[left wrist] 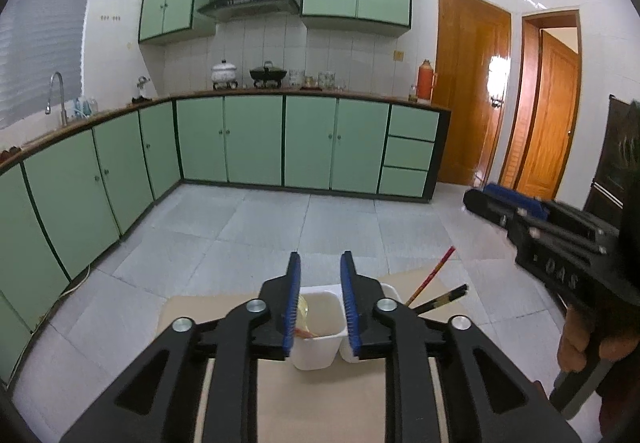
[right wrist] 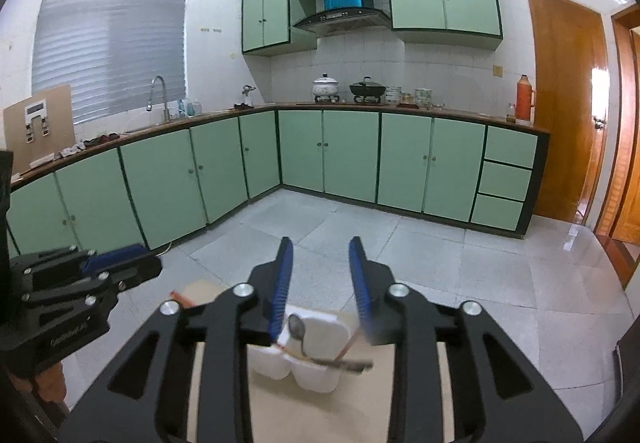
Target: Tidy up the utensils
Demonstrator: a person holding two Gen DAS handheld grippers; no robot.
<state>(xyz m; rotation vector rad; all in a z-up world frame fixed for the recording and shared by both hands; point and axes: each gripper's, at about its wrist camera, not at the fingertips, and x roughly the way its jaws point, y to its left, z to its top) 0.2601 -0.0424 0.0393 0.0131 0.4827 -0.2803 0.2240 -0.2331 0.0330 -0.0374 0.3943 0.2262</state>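
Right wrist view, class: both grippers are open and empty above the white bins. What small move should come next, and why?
Probably lower the right gripper toward the metal spoon, which lies tilted across the white bins with its handle over the rim, and close on it so it can be seated properly. The left gripper hangs open over its bin, holding nothing.

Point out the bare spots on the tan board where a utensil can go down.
Free: the near strip of the tan board, between the left tongs and the white plastic bins, and its left margin beside them. Crowded: the bins' right side, where red and black chopsticks jut out, with a metal spoon.
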